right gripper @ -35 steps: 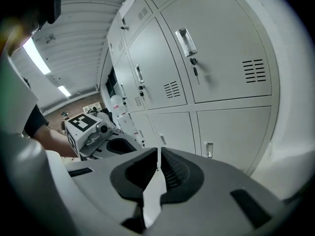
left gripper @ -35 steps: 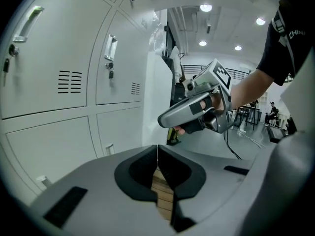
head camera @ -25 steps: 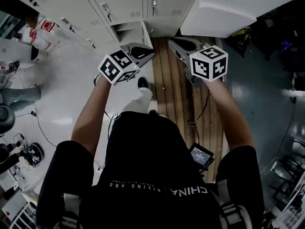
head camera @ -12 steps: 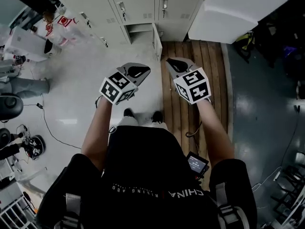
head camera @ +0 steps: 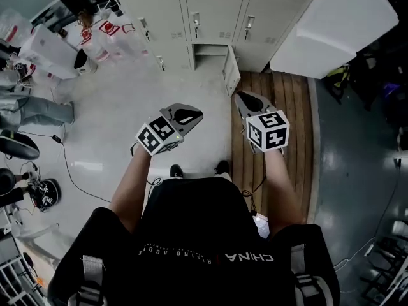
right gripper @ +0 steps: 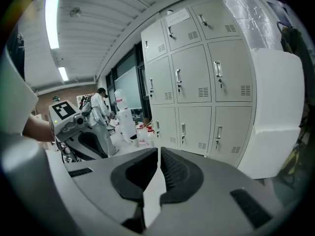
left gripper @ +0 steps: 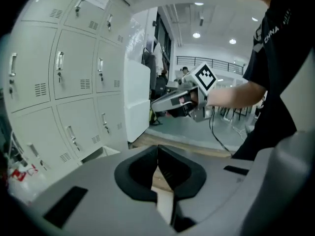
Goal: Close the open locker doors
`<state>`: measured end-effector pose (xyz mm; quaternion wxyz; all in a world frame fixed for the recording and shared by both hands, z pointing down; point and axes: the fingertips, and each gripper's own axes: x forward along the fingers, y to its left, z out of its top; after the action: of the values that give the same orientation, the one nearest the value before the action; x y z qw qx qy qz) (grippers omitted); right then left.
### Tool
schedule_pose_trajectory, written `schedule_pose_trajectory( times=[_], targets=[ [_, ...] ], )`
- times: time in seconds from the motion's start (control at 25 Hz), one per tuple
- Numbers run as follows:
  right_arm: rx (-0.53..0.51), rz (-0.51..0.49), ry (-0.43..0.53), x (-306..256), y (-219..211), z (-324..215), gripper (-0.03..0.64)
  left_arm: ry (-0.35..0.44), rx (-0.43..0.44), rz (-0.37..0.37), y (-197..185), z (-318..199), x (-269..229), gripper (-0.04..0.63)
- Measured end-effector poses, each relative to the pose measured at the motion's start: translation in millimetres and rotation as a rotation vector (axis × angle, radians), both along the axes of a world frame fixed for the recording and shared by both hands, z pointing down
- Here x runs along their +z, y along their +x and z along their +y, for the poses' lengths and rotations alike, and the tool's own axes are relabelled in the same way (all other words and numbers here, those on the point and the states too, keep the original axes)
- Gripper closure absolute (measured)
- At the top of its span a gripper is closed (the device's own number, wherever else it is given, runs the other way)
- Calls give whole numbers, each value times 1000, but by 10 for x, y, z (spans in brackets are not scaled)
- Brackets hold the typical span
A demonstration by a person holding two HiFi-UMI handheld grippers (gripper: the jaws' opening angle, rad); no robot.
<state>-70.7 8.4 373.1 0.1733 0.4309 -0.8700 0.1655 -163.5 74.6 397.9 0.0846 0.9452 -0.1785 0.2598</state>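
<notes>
The grey lockers (head camera: 191, 18) run along the top of the head view. One bottom compartment (head camera: 209, 51) stands open, its door (head camera: 229, 74) swung out toward me. My left gripper (head camera: 194, 113) and right gripper (head camera: 242, 98) hover side by side above the floor, well short of that door. In the left gripper view, the left gripper (left gripper: 157, 156) is shut and empty. The right gripper (right gripper: 158, 163) is likewise shut on nothing in its own view, which faces closed locker doors (right gripper: 197, 92).
A large white block (head camera: 338, 18) stands to the right of the lockers, above a wooden platform (head camera: 284, 107). Bags and bottles (head camera: 95, 34) and a person's legs (head camera: 32, 110) are at the left. Cables (head camera: 70, 177) trail over the pale floor.
I have backed away from the lockers, which now sit higher and farther off in the head view. Both grippers drew back from the open door with me, still shut.
</notes>
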Motion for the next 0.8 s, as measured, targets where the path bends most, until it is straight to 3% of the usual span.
schedule_pose_trajectory(
  times=[0.08,0.28,0.52,0.68,0.8],
  targets=[
    [17,6,1,22,-153,30,572,5,-23,-23,-233,12,44,574],
    [-14,25,-20,54,-457,102,572,39,-121,35,-492,-87,1,575],
    [-86,-17,-66,89,-521,64,572,102,-170,67,-366,-244,-57,574],
    [-132,30,-53,113,-506,78,572,140,-184,40,-298,-240,-11,574],
    [-152,77,-20,114,-491,48,572,129,-205,79,-233,-303,-24,574]
  ],
)
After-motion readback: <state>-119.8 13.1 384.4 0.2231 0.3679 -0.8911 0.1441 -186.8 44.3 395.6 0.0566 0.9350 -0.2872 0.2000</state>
